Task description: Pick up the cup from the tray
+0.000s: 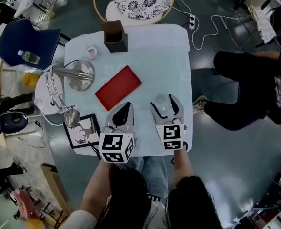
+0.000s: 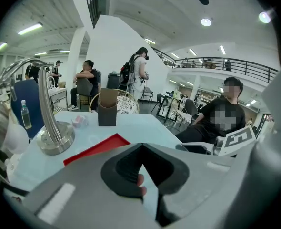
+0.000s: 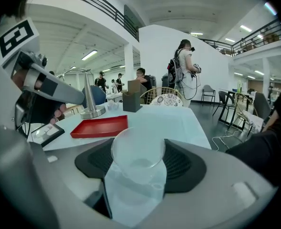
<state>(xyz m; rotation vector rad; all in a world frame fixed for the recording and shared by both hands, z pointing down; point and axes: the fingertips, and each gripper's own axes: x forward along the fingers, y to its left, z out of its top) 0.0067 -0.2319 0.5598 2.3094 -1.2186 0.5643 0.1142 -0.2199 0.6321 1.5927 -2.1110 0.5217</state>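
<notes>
The right gripper [image 1: 165, 101] is clamped on the thin clear cup [image 3: 138, 163], already off the tray [image 1: 118, 87], while the left gripper [image 2: 141, 149] has its jaws together and empty; squeezing harder may buckle the cup, and loosening may drop it.

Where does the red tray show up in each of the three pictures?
Head view: red tray at the middle of the table, lying diagonally.
Left gripper view: lower left of centre.
Right gripper view: left of centre.
Shared landmark: brown box at the table's far end, beyond the tray.
</notes>
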